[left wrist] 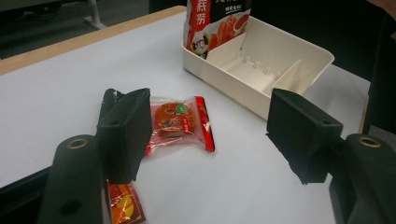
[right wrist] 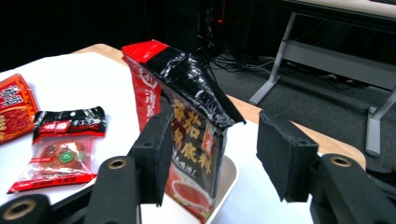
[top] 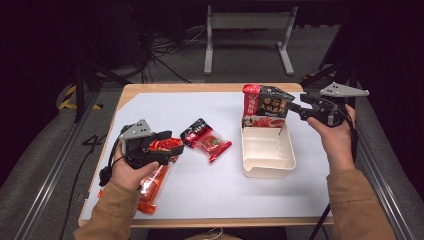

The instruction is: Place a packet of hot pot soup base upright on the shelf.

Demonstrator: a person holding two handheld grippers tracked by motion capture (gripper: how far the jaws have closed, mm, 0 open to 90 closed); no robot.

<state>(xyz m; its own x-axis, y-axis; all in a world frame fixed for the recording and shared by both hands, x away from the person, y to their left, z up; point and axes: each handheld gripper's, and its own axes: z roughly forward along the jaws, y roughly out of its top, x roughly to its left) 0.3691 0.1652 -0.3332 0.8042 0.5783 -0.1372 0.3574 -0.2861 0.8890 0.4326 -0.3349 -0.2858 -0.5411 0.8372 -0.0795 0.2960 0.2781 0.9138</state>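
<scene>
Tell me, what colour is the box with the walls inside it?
The divided tray is cream white, plain with no pattern. The left gripper view shows it best.

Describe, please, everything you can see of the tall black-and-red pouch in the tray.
The pouch is glossy crinkled film, red along its top and side, black across the front with yellow characters and a red food picture below. It stands upright in the far end of the cream tray. The right gripper straddles its edge with open jaws.
</scene>
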